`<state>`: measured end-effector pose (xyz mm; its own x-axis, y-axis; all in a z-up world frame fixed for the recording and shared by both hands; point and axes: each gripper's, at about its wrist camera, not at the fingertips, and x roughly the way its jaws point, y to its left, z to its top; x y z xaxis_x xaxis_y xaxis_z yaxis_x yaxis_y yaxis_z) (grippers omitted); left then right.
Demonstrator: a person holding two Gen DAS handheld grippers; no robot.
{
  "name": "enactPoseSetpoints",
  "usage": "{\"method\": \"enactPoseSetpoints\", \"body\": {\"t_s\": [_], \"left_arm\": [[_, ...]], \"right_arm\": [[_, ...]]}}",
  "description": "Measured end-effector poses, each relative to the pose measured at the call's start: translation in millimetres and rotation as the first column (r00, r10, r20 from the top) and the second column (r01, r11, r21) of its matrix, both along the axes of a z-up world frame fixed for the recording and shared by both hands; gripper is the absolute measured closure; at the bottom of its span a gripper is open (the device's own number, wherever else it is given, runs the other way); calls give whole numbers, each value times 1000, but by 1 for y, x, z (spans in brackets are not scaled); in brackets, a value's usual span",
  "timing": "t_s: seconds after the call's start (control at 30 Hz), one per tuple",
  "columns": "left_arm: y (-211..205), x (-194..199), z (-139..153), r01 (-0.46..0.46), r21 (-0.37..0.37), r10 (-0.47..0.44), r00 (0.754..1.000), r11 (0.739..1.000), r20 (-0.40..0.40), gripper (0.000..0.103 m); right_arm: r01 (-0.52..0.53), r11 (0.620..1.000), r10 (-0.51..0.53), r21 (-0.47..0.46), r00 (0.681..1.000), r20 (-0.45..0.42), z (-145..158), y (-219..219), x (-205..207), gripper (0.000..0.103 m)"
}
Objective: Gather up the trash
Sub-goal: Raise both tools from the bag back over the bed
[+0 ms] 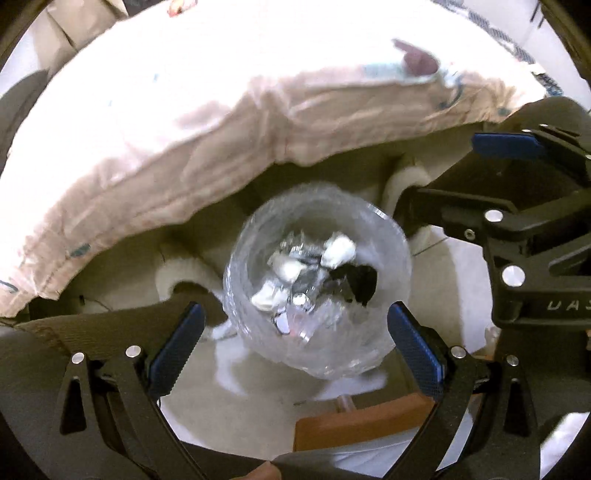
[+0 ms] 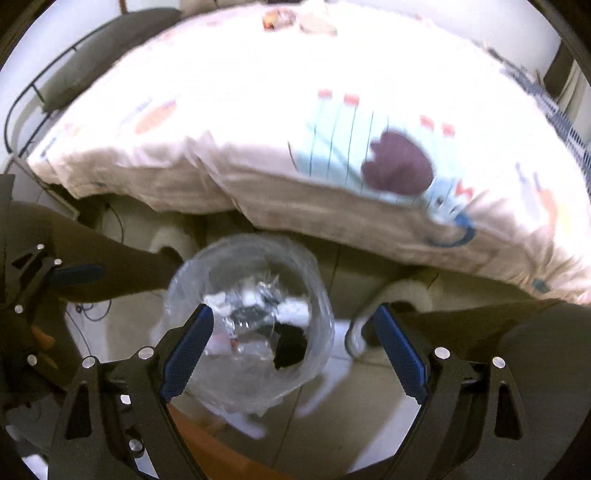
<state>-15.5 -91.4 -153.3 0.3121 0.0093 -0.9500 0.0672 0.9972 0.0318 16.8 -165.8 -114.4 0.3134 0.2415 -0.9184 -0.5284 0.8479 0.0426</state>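
Note:
A round bin lined with a clear plastic bag (image 1: 317, 284) stands on the floor beside the bed. It holds crumpled white paper, foil and a dark scrap (image 1: 314, 273). My left gripper (image 1: 295, 332) is open and empty, above the bin with its blue pads on either side of it. The bin also shows in the right wrist view (image 2: 251, 321). My right gripper (image 2: 291, 339) is open and empty, above the bin's right part. The right gripper shows in the left wrist view (image 1: 517, 206), and the left gripper shows at the left edge of the right wrist view (image 2: 44, 280).
A bed with a pale printed cover (image 2: 295, 129) fills the upper half of both views; small items (image 2: 295, 18) lie on its far side. White slippers (image 1: 184, 280) and the person's trouser legs (image 2: 122, 266) flank the bin. An orange-brown object (image 1: 362, 424) lies under the grippers.

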Motion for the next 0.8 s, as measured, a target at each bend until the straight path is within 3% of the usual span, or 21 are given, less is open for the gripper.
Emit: {"method": "enactPoseSetpoints", "body": {"t_s": [0.2, 0.33, 0.57, 0.8], "left_arm": [[1, -7, 30, 11, -5, -10, 994, 1000, 107, 6], [10, -5, 47, -4, -77, 18, 983, 997, 182, 6], [29, 16, 66, 13, -128, 23, 960, 992, 280, 6], [65, 60, 75, -38, -130, 82, 931, 991, 355, 6]], "right_arm": [[-4, 994, -4, 113, 997, 75, 38, -13, 5, 18], [-12, 984, -11, 180, 992, 122, 58, -18, 15, 18], [-35, 965, -22, 259, 977, 213, 77, -11, 50, 18], [-55, 954, -11, 296, 976, 217, 79, 10, 101, 18]]}}
